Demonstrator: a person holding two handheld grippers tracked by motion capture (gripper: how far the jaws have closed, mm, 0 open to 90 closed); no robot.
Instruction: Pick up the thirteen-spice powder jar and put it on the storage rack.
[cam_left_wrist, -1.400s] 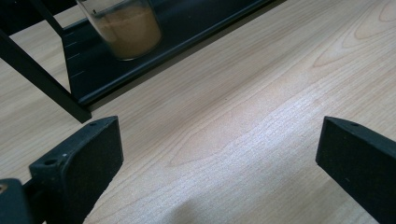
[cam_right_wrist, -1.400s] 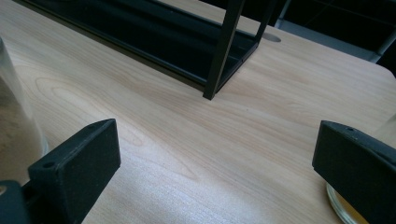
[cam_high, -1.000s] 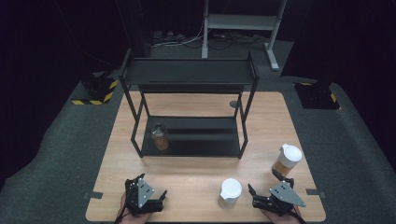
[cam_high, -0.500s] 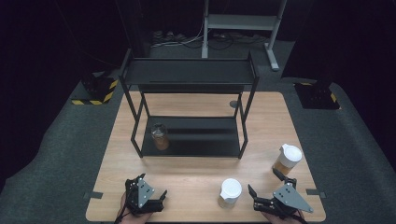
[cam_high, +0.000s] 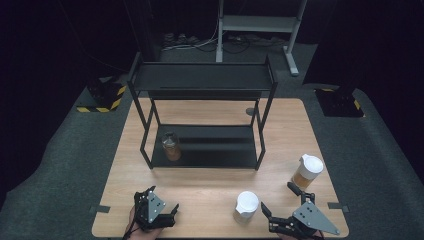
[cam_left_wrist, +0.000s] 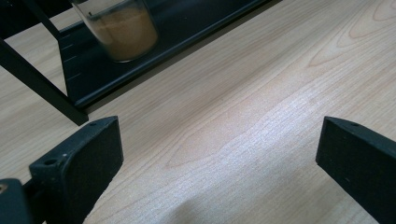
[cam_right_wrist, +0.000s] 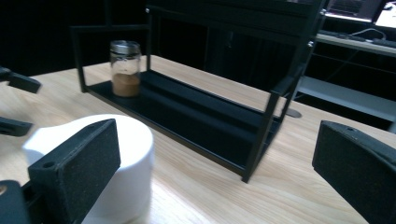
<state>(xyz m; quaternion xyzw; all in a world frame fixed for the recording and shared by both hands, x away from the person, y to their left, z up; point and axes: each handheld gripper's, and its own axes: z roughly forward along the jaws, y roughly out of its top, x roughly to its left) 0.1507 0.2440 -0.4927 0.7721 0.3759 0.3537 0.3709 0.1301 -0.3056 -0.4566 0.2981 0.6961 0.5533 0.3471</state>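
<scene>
From above, a wooden surface (cam_high: 210, 192) holds a black rack (cam_high: 202, 125). The right claw (cam_high: 281, 206), spread wide, sits beside a white-lidded jar (cam_high: 246, 206). The left claw (cam_high: 170, 207) rests at the near edge. Its own view shows spread jaws over bare wood. The right claw's view shows the white lid (cam_right_wrist: 130, 140) against its left jaw.

Left gripper (cam_left_wrist: 219, 172) hovering with jaws wide apart.
A clear glass jar of brown powder (cam_left_wrist: 122, 29) is standing on the black metal shelf (cam_left_wrist: 84, 70), above pale wooden table (cam_left_wrist: 243, 107).
</scene>
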